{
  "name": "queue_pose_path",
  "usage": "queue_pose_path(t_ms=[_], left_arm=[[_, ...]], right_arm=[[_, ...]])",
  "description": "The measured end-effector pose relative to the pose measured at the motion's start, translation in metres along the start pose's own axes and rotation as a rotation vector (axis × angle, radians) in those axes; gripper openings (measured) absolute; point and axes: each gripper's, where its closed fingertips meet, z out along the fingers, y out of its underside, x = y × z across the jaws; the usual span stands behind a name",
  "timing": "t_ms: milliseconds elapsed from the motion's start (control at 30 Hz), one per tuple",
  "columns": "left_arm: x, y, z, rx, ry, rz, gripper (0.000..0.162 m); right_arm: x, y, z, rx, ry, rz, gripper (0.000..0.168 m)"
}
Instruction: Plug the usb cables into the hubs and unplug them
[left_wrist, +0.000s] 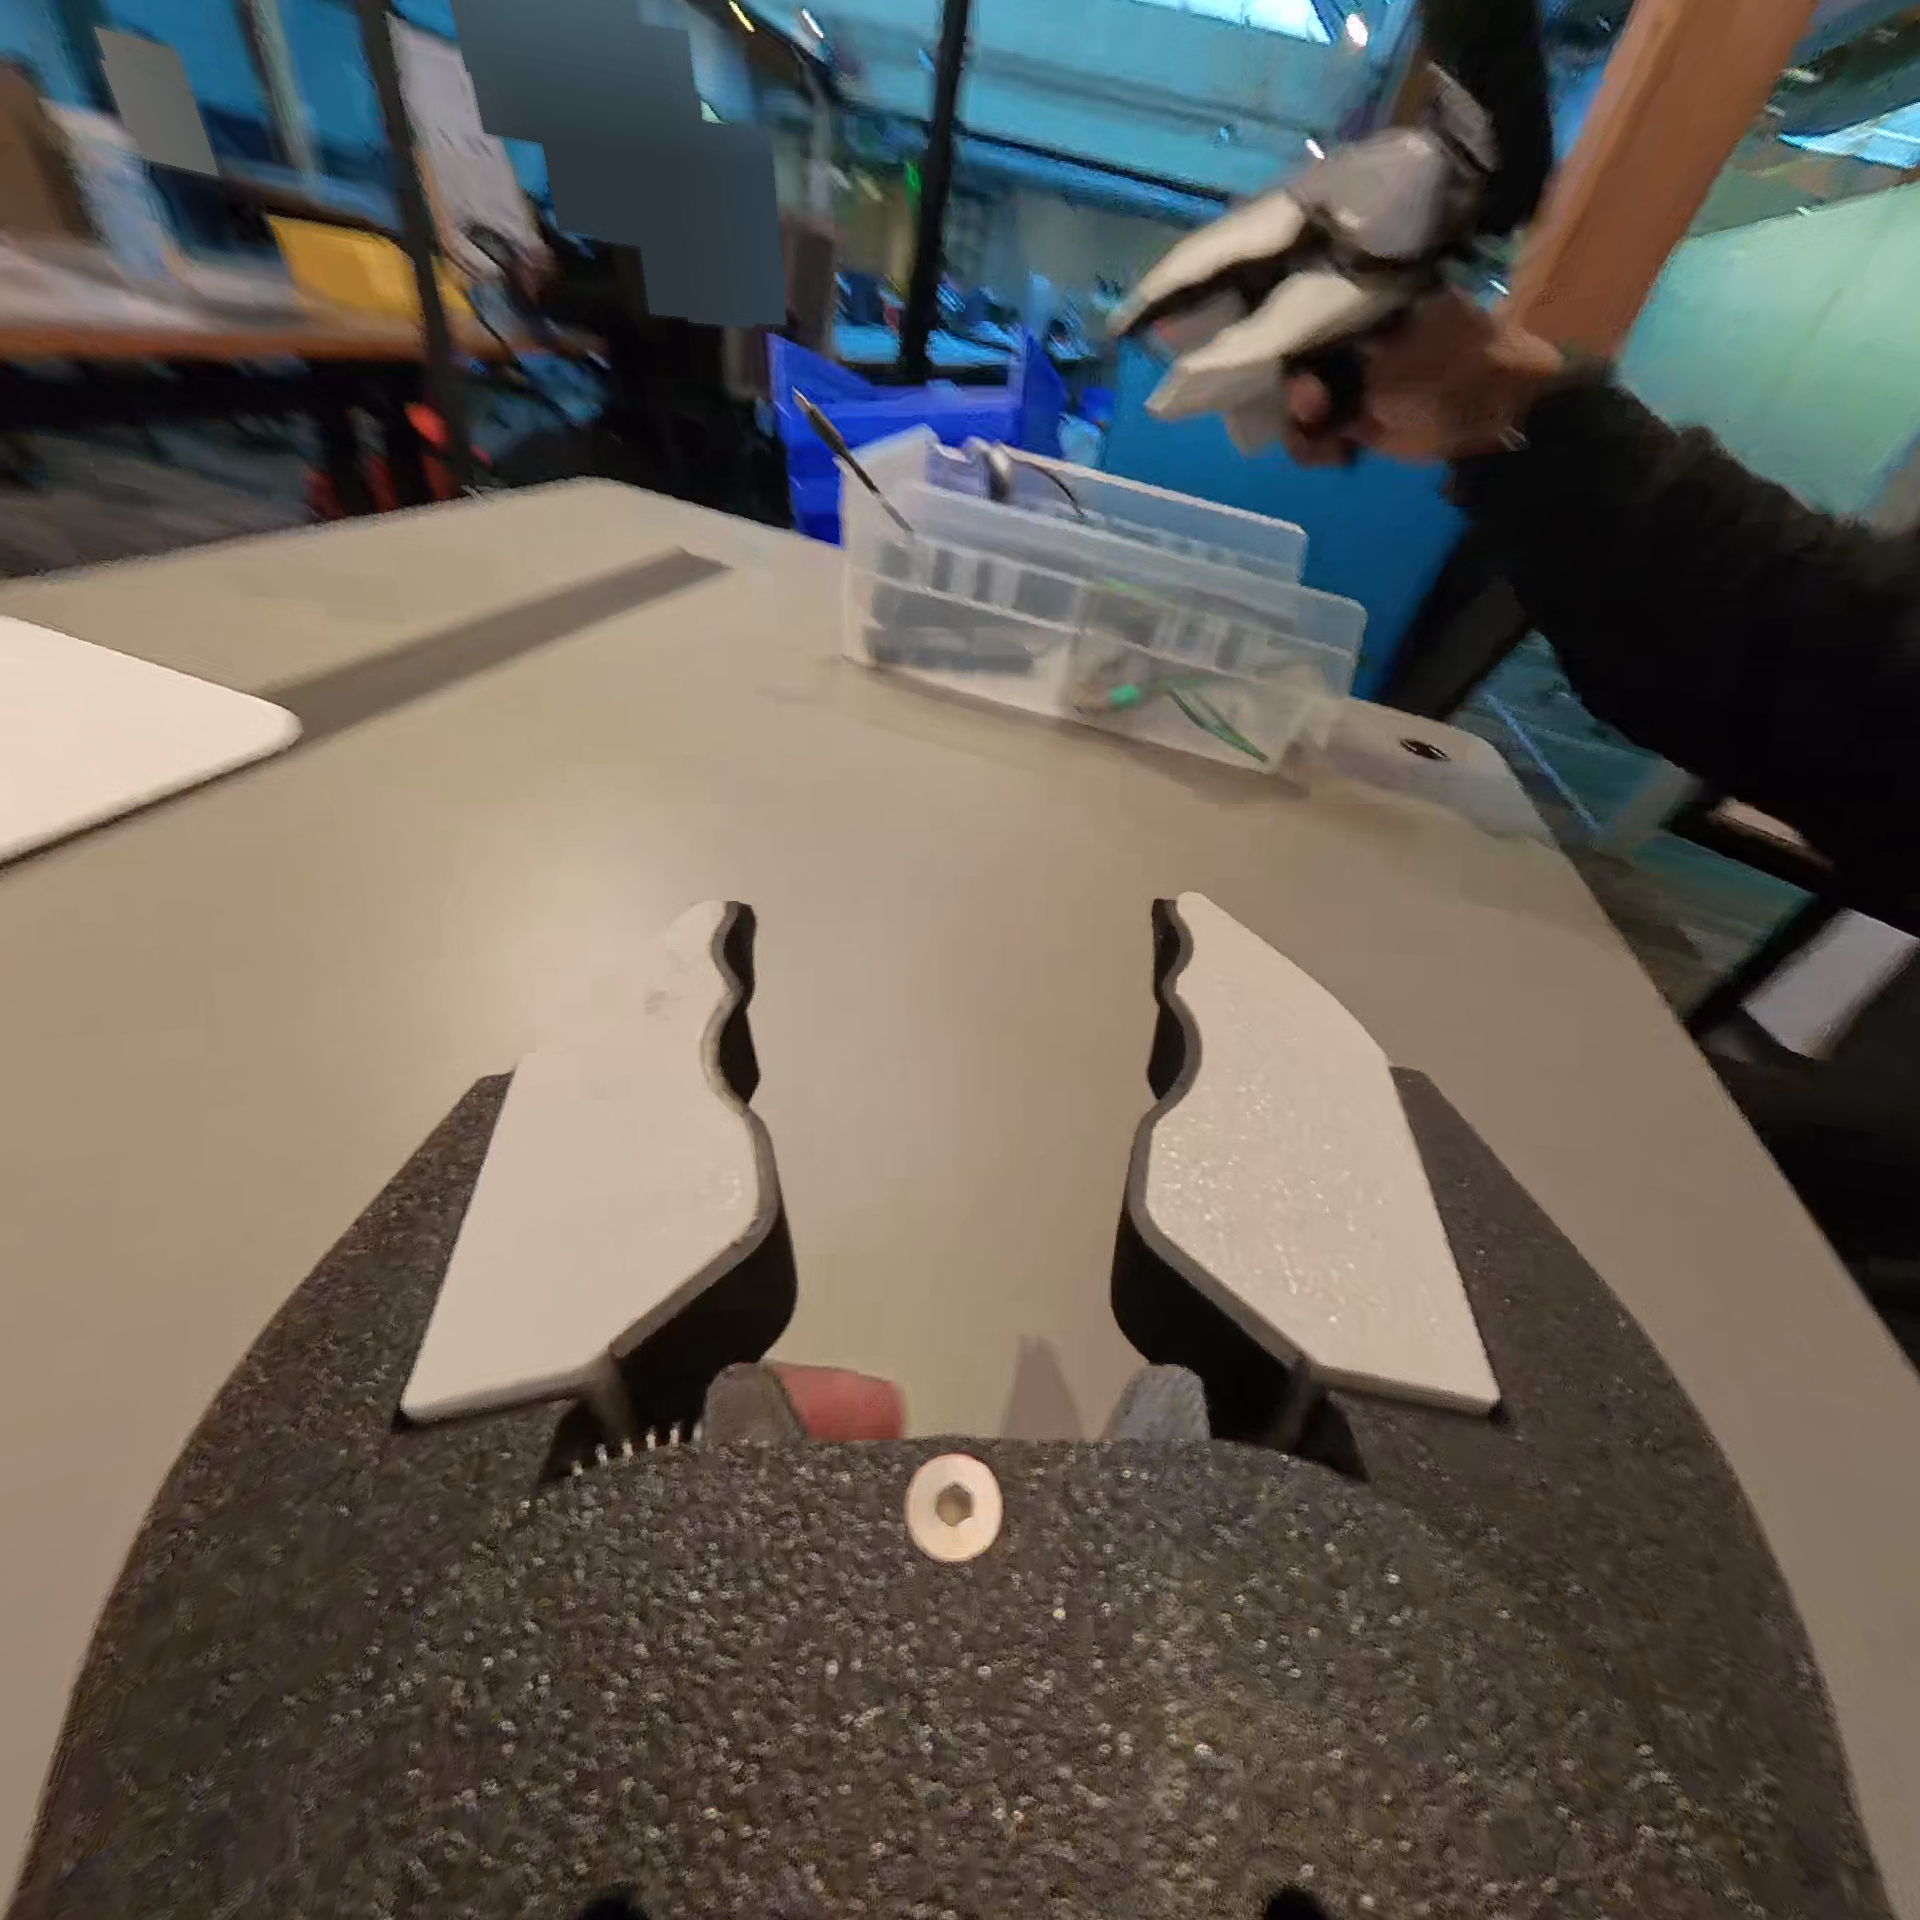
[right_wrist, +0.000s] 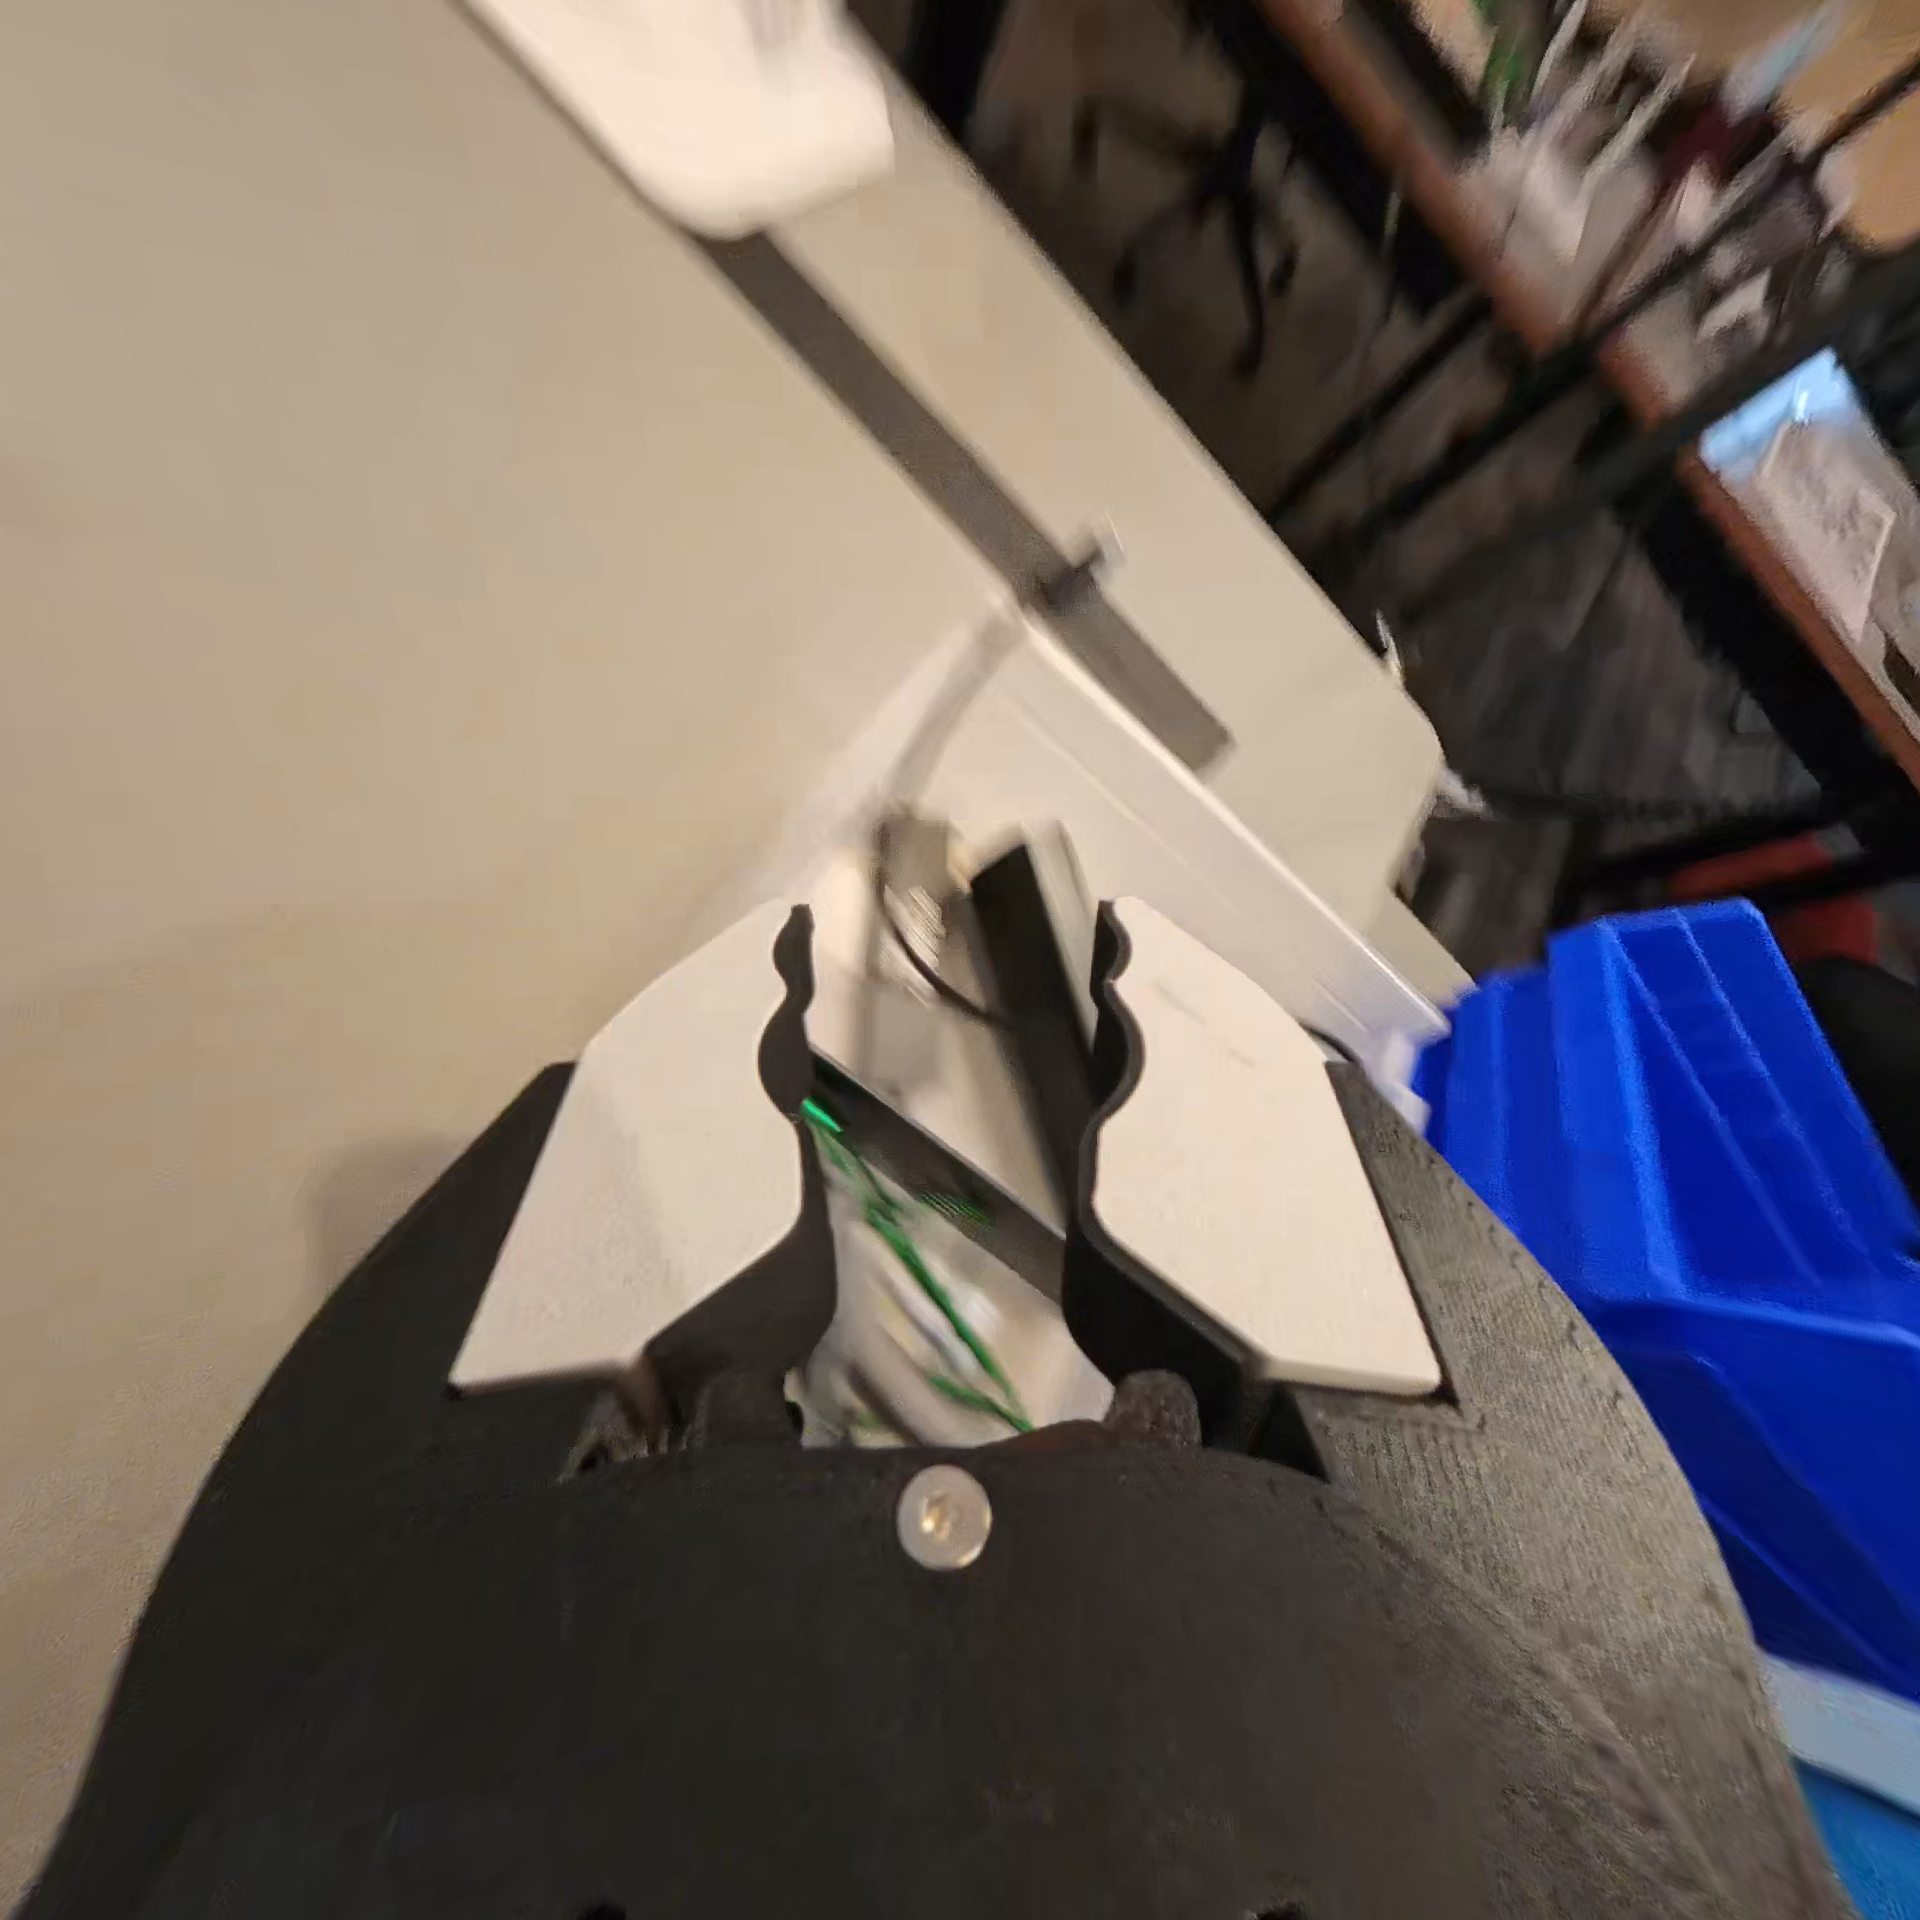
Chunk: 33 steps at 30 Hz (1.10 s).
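A clear plastic organiser box (left_wrist: 1091, 613) stands at the far right of the grey table (left_wrist: 935, 831). It holds dark parts, green wires (left_wrist: 1195, 707) and a black cable (left_wrist: 842, 447) sticking up at its left end. I cannot tell which parts are hubs. My left gripper (left_wrist: 951, 935) is open and empty, low over bare table, short of the box. My right gripper (left_wrist: 1164, 353) is raised in the air above and right of the box. In the right wrist view it (right_wrist: 951, 935) is open and empty, looking down on the blurred box (right_wrist: 935, 1091).
A white pad (left_wrist: 104, 717) lies at the table's left, with a dark strip (left_wrist: 499, 644) beside it; both show in the right wrist view, pad (right_wrist: 707, 94) and strip (right_wrist: 935, 457). A blue bin (left_wrist: 894, 436) (right_wrist: 1662, 1143) sits just beyond the table edge. Shelving stands behind. The left gripper's tips are roughly 40 centimeters from the right gripper's.
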Motion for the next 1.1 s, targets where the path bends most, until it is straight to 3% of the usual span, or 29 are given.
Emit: queue_pose_path(t_ms=[67, 167, 267, 400, 600, 700, 867, 1000, 1100], left_arm=[[-0.015, -0.014, -0.008, 0.102, -0.124, 0.048, 0.090], [-0.030, -0.028, -0.028, 0.206, -0.298, 0.109, 0.098], [-0.035, -0.031, -0.057, 0.207, -0.451, 0.156, 0.096], [-0.032, -0.019, -0.106, 0.186, -0.586, 0.122, 0.089], [-0.033, -0.012, -0.177, 0.218, -0.738, 0.092, 0.073], [-0.042, -0.011, -0.198, 0.259, -0.807, 0.059, 0.062], [-0.040, -0.009, -0.203, 0.283, -0.793, 0.010, 0.038], [-0.020, -0.012, -0.215, 0.277, -0.843, 0.044, 0.037], [0.002, -0.009, -0.240, 0.249, -0.938, 0.087, 0.046]], right_arm=[[-0.049, -0.040, -0.013, 0.239, -0.052, 0.117, 0.050], [-0.117, -0.079, -0.028, 0.541, -0.155, 0.276, 0.049], [-0.165, -0.088, -0.020, 0.657, -0.219, 0.371, 0.048], [-0.202, -0.079, 0.015, 0.611, -0.297, 0.375, 0.048], [-0.211, -0.062, 0.055, 0.527, -0.374, 0.444, 0.043], [-0.207, -0.063, 0.049, 0.574, -0.391, 0.475, 0.038], [-0.211, -0.055, 0.039, 0.559, -0.395, 0.483, 0.040], [-0.218, -0.039, 0.020, 0.527, -0.344, 0.460, 0.038], [-0.222, -0.024, -0.004, 0.536, -0.286, 0.463, 0.040]])
